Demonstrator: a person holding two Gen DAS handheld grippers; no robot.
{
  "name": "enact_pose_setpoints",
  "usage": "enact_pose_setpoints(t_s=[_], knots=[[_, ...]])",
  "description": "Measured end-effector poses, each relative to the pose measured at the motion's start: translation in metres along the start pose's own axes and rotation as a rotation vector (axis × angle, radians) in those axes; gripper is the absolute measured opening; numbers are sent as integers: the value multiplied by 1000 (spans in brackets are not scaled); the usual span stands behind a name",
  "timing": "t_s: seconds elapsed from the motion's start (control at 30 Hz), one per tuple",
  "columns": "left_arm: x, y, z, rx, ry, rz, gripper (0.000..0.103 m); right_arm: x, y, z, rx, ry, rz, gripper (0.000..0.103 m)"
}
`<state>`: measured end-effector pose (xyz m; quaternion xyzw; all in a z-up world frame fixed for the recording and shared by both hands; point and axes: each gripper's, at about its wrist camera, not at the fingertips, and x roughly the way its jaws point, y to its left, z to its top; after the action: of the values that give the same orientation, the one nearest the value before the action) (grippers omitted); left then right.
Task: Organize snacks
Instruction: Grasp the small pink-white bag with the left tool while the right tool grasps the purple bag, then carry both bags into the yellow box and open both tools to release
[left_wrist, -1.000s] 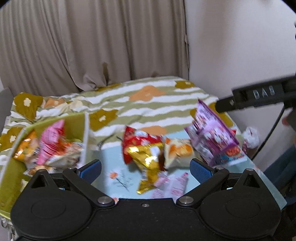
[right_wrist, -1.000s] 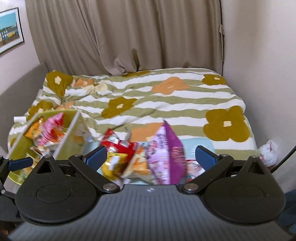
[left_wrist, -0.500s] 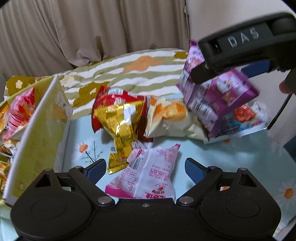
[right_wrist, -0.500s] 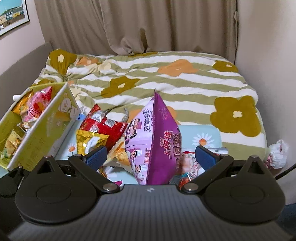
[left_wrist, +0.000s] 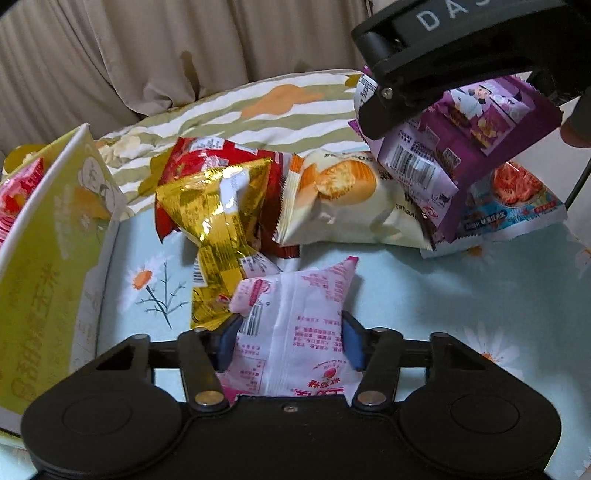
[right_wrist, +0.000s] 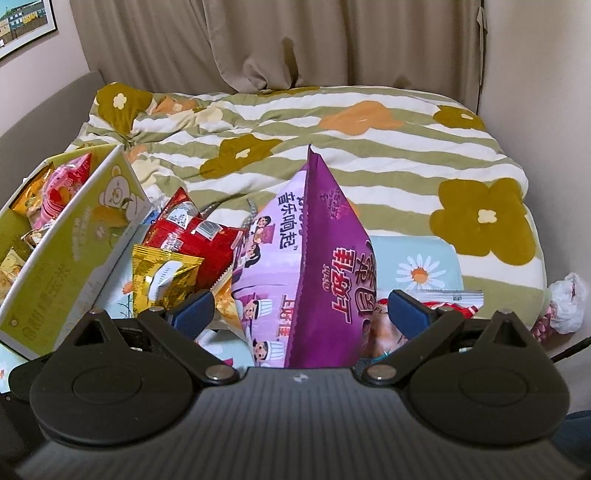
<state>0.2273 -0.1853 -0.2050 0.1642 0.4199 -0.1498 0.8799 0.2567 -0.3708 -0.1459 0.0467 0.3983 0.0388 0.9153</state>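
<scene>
My left gripper (left_wrist: 289, 341) holds the pink packet (left_wrist: 295, 325): both blue pads press its sides, and the packet lies on the light blue daisy-print cloth (left_wrist: 424, 295) at 6 o'clock in the left wrist view. At 10 o'clock from the packet, the gold foil packet (left_wrist: 218, 221) touches its upper left corner and lies over the red packet (left_wrist: 207, 158). At 12 o'clock sits the cream biscuit packet (left_wrist: 343, 199), just beside the red one. At 2 o'clock, the purple snack bag (left_wrist: 454, 147) is raised above the cloth, with the body of my right gripper (right_wrist: 301, 308) across its top. Beneath the purple bag lies a blue and white packet (left_wrist: 517, 206) with a red picture. In the right wrist view, the purple snack bag (right_wrist: 314, 266) stands upright between the fingers; the jaws are set wide and both blue pads stand clear of the bag's sides, so I cannot tell what part of the bag is gripped. At 9 o'clock in both views stands the yellow-green box (left_wrist: 48, 258), which already contains several snacks (right_wrist: 55, 192). Beyond the cloth, at 12 o'clock, lie the striped floral bedcover (right_wrist: 332, 155) and the beige curtain (right_wrist: 258, 40).
</scene>
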Motion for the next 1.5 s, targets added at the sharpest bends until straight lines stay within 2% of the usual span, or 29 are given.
enact_pose_setpoints(t_s=[0.1,0.2,0.57,0.67,0.9,1.27,1.5], knots=[[-1,-2,-1,3,11,-3,44,3,-1,0,-2,4,0,103],[-4,-2,-2,-8,15,-10,41,5,0,0,-3,10,-3,103],[-23,10,-10,-98,18,-14,38,13,-3,-1,-14,31,-14,102],[-27,14,-9,-113,7,-12,38,14,-4,-1,-17,40,-5,88],[-37,19,-7,-140,-12,-8,38,7,-6,-3,-11,29,-10,73],[-87,35,6,-177,-98,16,38,-29,-1,4,16,-21,6,68],[-136,68,11,-221,-184,58,38,-65,28,14,10,-77,51,68]])
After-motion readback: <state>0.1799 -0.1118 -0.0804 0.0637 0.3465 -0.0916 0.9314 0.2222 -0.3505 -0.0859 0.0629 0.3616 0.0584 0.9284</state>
